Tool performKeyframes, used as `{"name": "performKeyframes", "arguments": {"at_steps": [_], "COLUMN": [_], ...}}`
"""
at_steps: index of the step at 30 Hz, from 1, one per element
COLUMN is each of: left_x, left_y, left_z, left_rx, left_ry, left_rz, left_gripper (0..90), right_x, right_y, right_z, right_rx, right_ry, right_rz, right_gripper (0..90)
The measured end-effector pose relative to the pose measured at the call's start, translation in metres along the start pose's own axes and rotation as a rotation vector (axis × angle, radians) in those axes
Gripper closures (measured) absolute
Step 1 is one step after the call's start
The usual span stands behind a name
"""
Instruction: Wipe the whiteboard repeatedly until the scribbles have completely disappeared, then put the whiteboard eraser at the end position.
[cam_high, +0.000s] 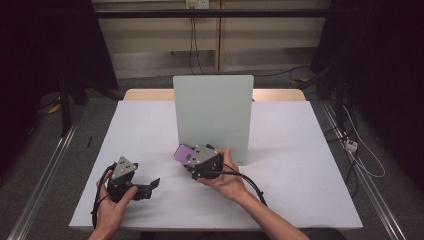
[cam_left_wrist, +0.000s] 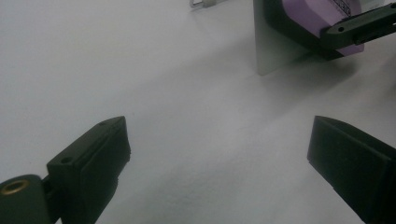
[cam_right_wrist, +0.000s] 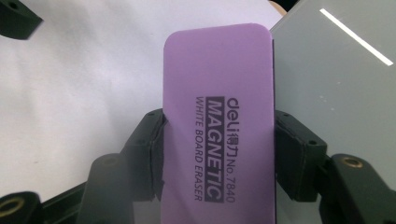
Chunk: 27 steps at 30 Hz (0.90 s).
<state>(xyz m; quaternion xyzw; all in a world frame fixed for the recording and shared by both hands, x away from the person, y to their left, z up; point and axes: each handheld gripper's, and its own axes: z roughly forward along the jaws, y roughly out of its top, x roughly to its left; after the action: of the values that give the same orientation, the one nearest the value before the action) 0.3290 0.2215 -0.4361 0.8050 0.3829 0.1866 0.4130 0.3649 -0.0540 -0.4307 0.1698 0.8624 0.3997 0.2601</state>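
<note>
Purple and close against the lens in the right gripper view, the whiteboard eraser (cam_right_wrist: 218, 116) sits clamped across its width between the pads of the right claw (cam_right_wrist: 218, 154), printed face up toward the camera. From the high view, that right claw (cam_high: 192, 157) holds the eraser (cam_high: 183, 153) at the lower left corner of the small upright whiteboard (cam_high: 214, 115), which stands on the white-covered bench (cam_high: 300, 165); whether the eraser's felt side already touches the board's face I cannot tell. The grasp, then, looks done, and the eraser has been carried to the board. No marks show on the pale board surface, so wiping or parking the magnetic eraser on it seems to be what is left. Off to the side, the left claw (cam_high: 150, 186) rests low over the bench with its jaws spread wide and nothing between them.
</note>
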Motion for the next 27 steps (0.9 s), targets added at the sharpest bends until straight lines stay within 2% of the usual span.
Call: {"name": "performKeyframes", "arguments": {"at_steps": [1, 5, 11, 15, 18, 22, 27], "left_x": [0.000, -0.001, -0.001, 0.000, 0.001, 0.001, -0.001], "left_y": [0.000, 0.000, -0.001, -0.002, -0.003, -0.003, -0.002], "left_z": [-0.001, -0.001, -0.001, -0.001, 0.000, -0.003, -0.001], "left_rx": [0.006, 0.003, 0.009, 0.010, 0.004, 0.002, 0.009], "left_ry": [0.003, 0.008, 0.010, 0.002, -0.010, -0.008, -0.002], "left_rz": [0.004, -0.003, 0.003, -0.002, -0.030, -0.024, -0.011], "left_gripper": [5.7, 5.7, 5.8, 5.8, 5.8, 5.8, 5.8], "right_x": [0.000, -0.003, -0.011, -0.016, -0.021, -0.025, -0.031], "right_y": [0.000, 0.004, -0.001, -0.005, -0.005, -0.009, -0.015], "right_z": [-0.002, -0.014, -0.028, -0.035, -0.040, -0.047, -0.060], "right_rx": [0.002, -0.019, -0.045, -0.042, -0.049, -0.038, -0.043], "right_ry": [0.000, 0.014, 0.048, 0.072, 0.095, 0.100, 0.081], "right_rz": [-0.010, 0.005, 0.072, 0.098, 0.134, 0.156, 0.164], "right_gripper": [41.6, 41.6, 41.6, 41.5, 41.5, 41.5, 41.5]}}
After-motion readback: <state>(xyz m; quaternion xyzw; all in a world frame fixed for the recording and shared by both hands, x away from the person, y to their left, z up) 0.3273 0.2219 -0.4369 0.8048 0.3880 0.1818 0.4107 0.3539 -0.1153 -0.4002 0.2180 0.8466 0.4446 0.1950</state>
